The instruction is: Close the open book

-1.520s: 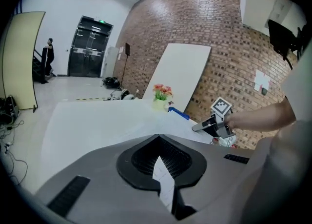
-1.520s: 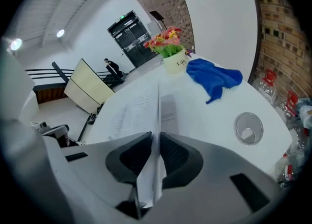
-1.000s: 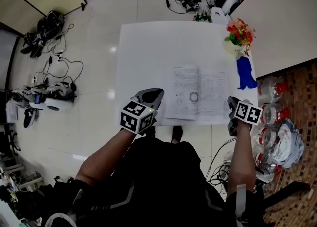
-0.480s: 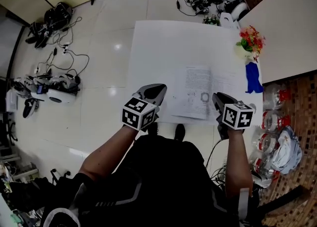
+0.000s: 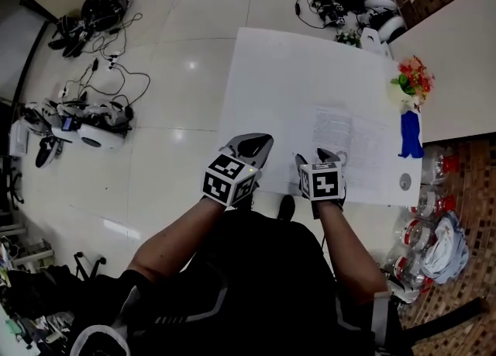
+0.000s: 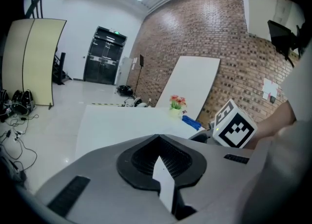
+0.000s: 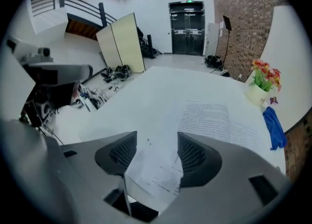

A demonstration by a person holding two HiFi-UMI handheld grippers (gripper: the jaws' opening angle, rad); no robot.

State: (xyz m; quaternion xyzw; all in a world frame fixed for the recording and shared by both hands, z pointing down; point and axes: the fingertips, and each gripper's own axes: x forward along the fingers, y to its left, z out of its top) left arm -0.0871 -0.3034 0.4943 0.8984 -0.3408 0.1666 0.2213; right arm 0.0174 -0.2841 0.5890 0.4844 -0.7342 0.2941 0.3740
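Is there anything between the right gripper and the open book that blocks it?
Nothing visible. The right gripper, jaws just opening, is over the book, whose near page shows between them. The flowers and blue cloth stand aside.

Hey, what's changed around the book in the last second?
The right gripper swung left from the right end of the table to the near edge of the book; its jaws have just been opening, a page between them. The book stays open; the left gripper stays shut.

Table [image 5: 294, 75]: 1. Book [image 5: 363, 149], open: 1. Vase of flowers [image 5: 413, 81]: 1. Blue cloth [image 5: 410, 136]: 1. Grippers: 2, namely left gripper [image 5: 258, 143] and right gripper [image 5: 319, 157].
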